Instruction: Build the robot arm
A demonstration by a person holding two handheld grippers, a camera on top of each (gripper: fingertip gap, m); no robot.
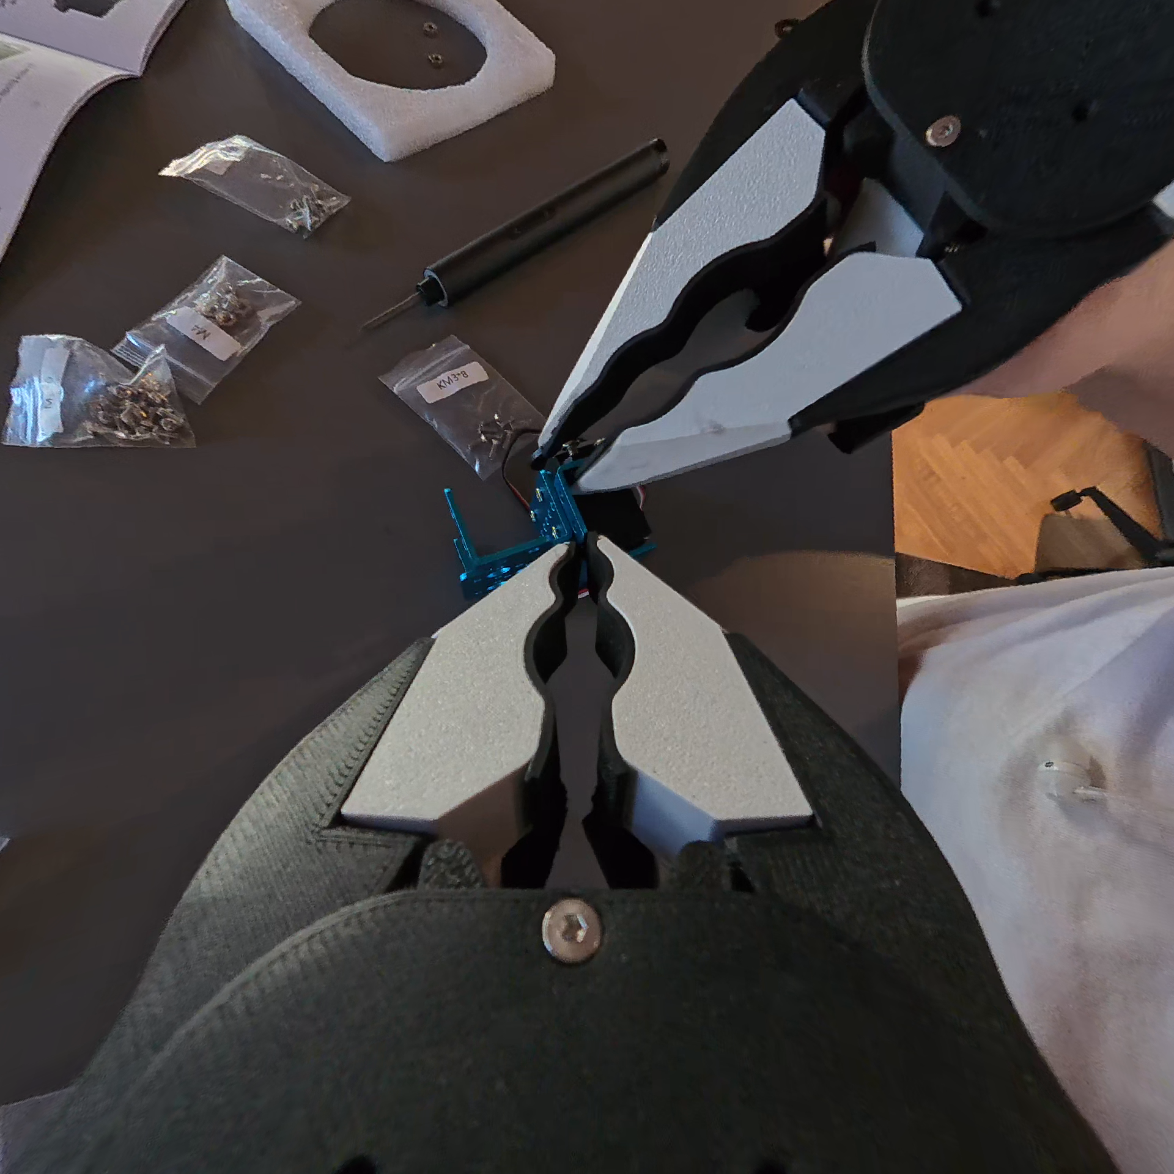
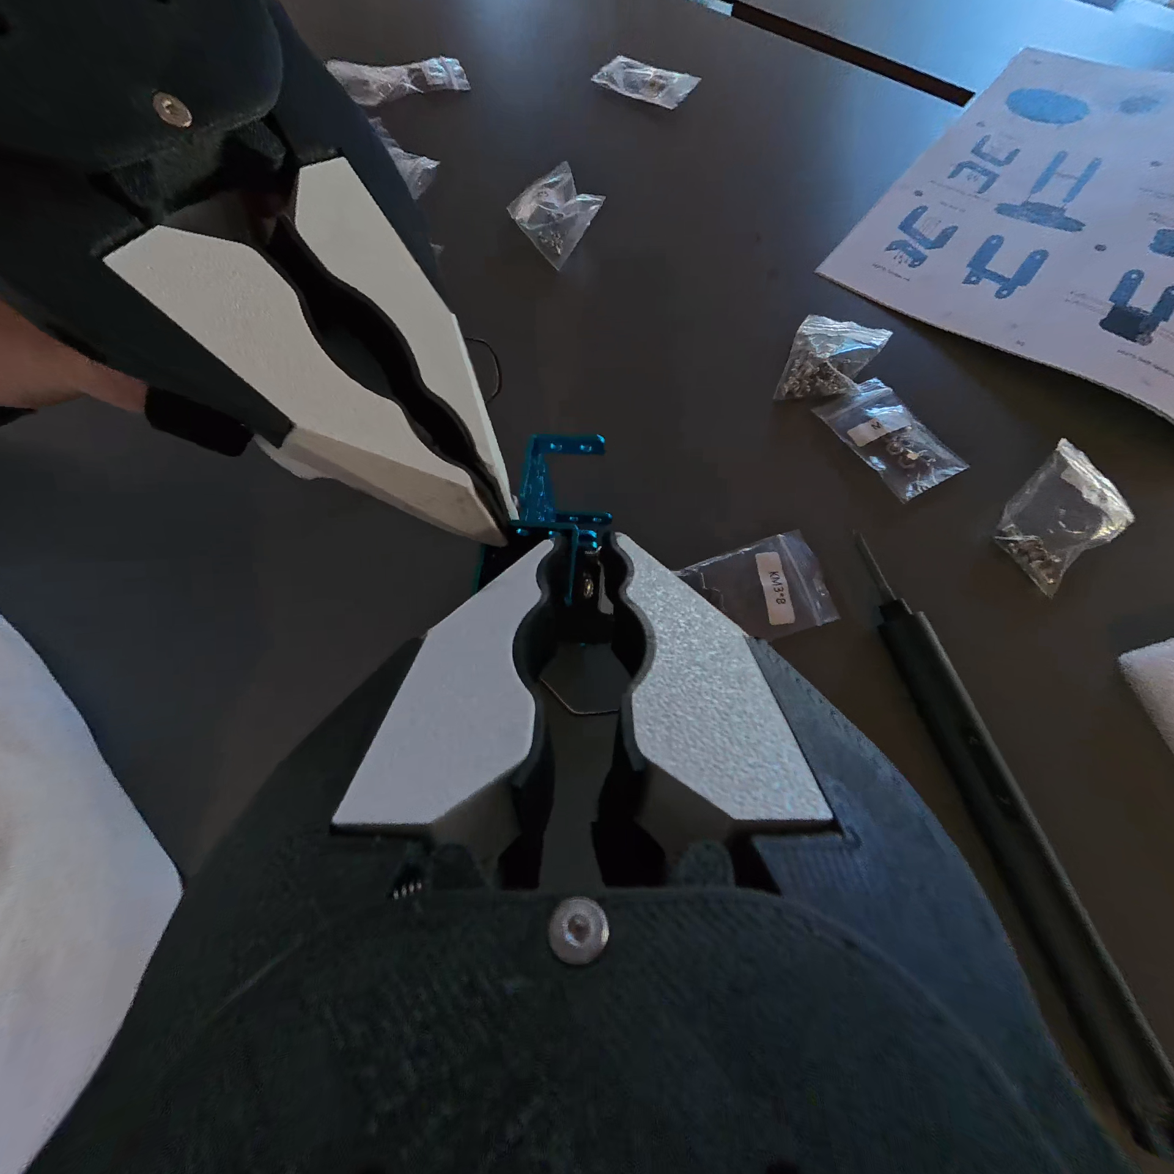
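A blue metal bracket assembly (image 1: pixel 489 568) with a black servo body (image 1: pixel 619 514) and thin wires stands on the dark table (image 1: pixel 254 635). My left gripper (image 1: pixel 579 549) is shut on a thin edge of the bracket at its near side. My right gripper (image 1: pixel 562 454) comes in from the upper right and pinches the bracket's top. In the right wrist view the right gripper (image 2: pixel 581 546) holds a blue flange with a screw between its tips. There the left gripper (image 2: pixel 505 530) clamps the bracket (image 2: pixel 540 489) from the upper left.
A black electric screwdriver (image 1: pixel 540 229) lies behind the bracket. Several small bags of screws (image 1: pixel 209 330) lie around, one labelled bag (image 1: pixel 464 406) right beside the bracket. A white foam frame (image 1: pixel 394 70), a booklet (image 1: pixel 63 82) and a printed sheet (image 2: pixel 1048 222) lie farther off. The table edge (image 1: pixel 892 635) runs close on the right. Only a small space, under 4 cm, lies between the two pairs of fingers. Both grippers' tips are roughly 15 centimeters from the black electric screwdriver (image 1: pixel 540 229). Seen from the right wrist view (image 2: pixel 974 777) as well.
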